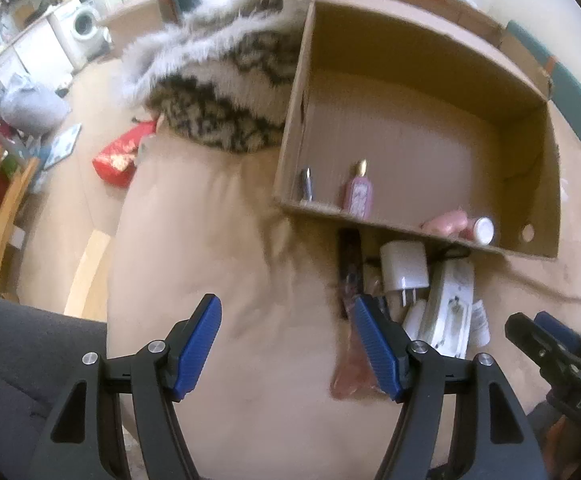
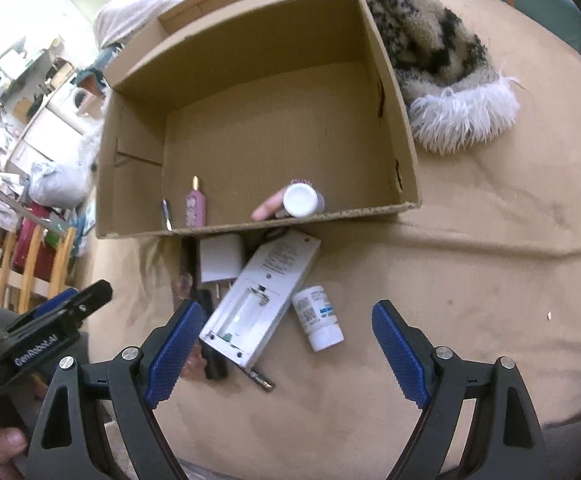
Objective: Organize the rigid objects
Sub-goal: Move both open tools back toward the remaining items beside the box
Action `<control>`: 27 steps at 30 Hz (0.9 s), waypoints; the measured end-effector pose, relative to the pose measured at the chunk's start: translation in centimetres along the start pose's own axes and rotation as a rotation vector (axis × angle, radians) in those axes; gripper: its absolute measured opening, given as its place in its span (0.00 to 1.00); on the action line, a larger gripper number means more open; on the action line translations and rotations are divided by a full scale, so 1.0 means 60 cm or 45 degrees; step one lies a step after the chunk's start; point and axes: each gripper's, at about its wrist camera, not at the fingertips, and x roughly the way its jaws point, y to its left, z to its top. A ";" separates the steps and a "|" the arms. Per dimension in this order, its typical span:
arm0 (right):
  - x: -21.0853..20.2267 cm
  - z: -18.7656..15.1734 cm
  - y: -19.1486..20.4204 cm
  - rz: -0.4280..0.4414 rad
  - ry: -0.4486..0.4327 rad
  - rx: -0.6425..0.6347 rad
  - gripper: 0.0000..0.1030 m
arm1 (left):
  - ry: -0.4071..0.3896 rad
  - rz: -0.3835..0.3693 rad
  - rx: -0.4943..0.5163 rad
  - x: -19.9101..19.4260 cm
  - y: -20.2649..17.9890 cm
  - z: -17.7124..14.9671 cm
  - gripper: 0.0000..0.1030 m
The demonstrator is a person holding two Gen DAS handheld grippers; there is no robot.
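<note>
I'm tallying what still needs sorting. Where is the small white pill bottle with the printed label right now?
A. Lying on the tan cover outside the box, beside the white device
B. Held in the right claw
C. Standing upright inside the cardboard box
A: the pill bottle lies on its side on the tan cover, right of the white device, outside the cardboard box; the right claw is open and empty.
</note>
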 end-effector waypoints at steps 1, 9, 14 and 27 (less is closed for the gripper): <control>0.003 -0.002 0.000 -0.004 0.006 -0.004 0.89 | 0.031 -0.021 -0.010 0.007 0.004 0.000 0.64; 0.030 -0.001 -0.014 -0.039 0.060 0.033 0.89 | 0.145 -0.075 0.008 0.044 0.000 -0.010 0.64; 0.037 0.001 -0.017 -0.041 0.086 0.039 0.89 | 0.172 -0.100 0.005 0.052 -0.004 -0.013 0.62; 0.047 0.011 -0.037 0.030 0.118 0.139 0.89 | 0.314 -0.147 0.010 0.107 -0.017 -0.006 0.42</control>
